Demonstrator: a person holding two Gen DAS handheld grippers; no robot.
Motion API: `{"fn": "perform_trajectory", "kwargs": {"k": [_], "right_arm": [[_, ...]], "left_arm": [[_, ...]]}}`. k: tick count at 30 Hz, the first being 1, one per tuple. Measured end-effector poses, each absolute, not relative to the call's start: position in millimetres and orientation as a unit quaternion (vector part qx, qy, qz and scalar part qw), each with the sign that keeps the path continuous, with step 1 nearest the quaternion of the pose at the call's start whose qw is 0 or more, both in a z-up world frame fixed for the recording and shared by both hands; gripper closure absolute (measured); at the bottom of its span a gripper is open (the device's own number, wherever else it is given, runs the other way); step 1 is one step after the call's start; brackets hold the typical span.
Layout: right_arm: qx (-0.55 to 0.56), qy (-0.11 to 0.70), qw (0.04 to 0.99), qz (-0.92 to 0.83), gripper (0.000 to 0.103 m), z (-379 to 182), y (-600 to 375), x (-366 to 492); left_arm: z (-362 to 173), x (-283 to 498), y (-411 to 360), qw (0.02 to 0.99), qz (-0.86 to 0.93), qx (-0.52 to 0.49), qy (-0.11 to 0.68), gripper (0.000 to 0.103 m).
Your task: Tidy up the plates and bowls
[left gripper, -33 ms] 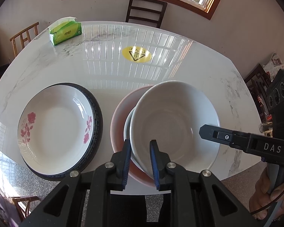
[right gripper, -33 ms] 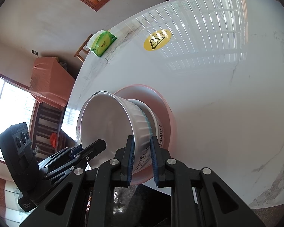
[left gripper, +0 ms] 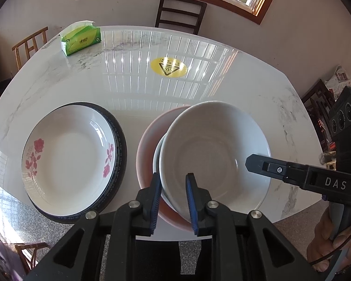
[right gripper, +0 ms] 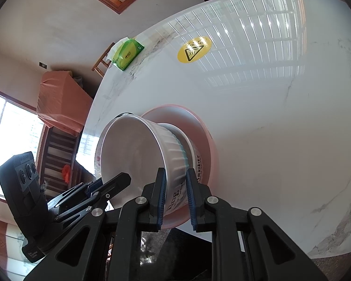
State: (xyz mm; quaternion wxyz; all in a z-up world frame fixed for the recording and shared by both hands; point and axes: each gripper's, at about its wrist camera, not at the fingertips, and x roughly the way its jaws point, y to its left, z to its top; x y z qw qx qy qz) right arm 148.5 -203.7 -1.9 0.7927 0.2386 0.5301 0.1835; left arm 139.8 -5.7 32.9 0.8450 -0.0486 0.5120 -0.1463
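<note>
We see no change from the earlier frames: both grippers, left (left gripper: 172, 195) and right (right gripper: 174, 195), stay clenched on white bowl (left gripper: 214, 154), nested over pink bowl (right gripper: 199, 140); release pending.

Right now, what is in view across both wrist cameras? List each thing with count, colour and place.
White bowl: one, white, ribbed outside, tilted, nested in the stack near the front edge.
Second bowl: one, pale rim, under the white bowl.
Pink bowl: one, pink, bottom of the stack.
Rose plate: one, white with red roses, front left, on the dark plate.
Dark plate: one, black rim, beneath it.
Tissue pack: one, green, far left.
Sticker: one, yellow, table centre.
Table: one, white marble.
Chairs: several, wooden, around it.
Left gripper: rim between fingers.
Right gripper: the same.
</note>
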Motion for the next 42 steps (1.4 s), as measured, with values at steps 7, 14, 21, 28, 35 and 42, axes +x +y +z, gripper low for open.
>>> {"fn": "perform_trajectory", "kwargs": {"k": [7,14,21,28,35,42], "right_arm": [[0.242,0.518,0.798,0.19,0.084,3,-205,147],[0.199,0.467,0.839,0.194,0.084,20,-202,135],[0.201,0.397,0.874,0.194,0.084,20,-206,105],[0.148,0.338,0.918,0.147,0.075,21,-204,69],[0.144,0.347,0.917,0.137,0.071,10,-209,67],[0.161,0.36,0.909,0.133,0.068,-3,-214,71]], "left_arm": [[40,140,-5,0.849,-0.142,-0.047,0.506,0.072],[53,134,-3,0.867,-0.142,-0.042,0.476,0.067],[68,115,-7,0.914,-0.092,0.017,0.395,0.061],[68,104,-6,0.935,-0.06,0.042,0.347,0.059],[57,103,-3,0.937,-0.044,0.055,0.343,0.059],[49,105,6,0.938,-0.027,0.061,0.339,0.059]]}}
